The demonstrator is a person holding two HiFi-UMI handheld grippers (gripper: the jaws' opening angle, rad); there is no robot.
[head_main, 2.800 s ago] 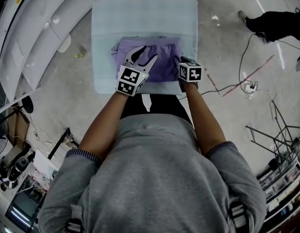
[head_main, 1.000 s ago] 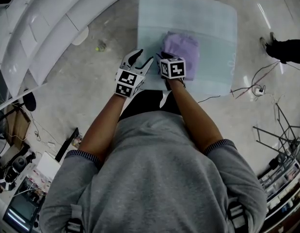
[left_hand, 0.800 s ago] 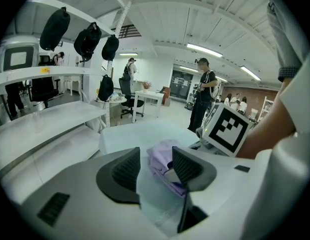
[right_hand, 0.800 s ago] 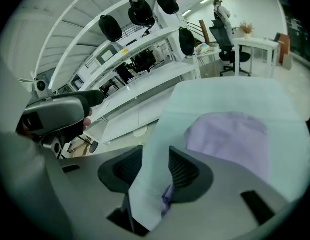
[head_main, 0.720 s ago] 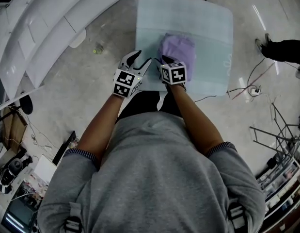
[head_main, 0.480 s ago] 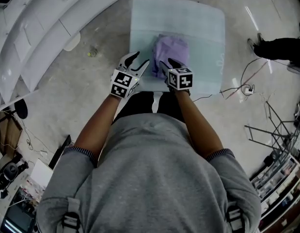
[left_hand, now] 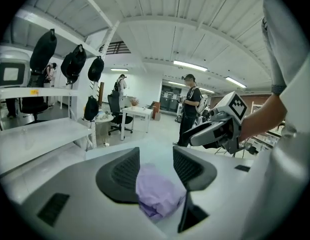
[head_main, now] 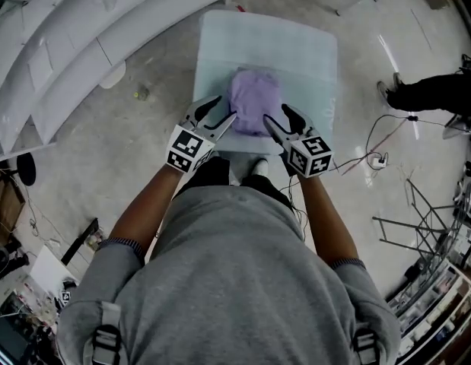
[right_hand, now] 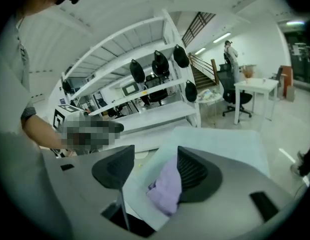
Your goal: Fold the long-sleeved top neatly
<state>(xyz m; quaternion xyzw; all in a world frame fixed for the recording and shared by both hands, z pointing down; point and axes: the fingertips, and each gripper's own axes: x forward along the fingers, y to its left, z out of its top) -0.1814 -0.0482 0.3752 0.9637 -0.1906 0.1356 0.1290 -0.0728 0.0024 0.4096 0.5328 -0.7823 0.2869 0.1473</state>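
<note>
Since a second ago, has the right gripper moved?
Yes. The right gripper has pulled back from over the top to the top's near right corner, by the table's near edge. Its jaws have just been opening, with nothing gripped.

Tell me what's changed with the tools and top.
The right tool has let go of the purple top: its jaws have just been opening, empty, and it has lifted back toward the person. The left tool pulled back too, still open. The top, folded narrower, stays on the table.

Empty jaws apart on left gripper (head_main: 224, 109) and right gripper (head_main: 276, 114), right's just opening.
</note>
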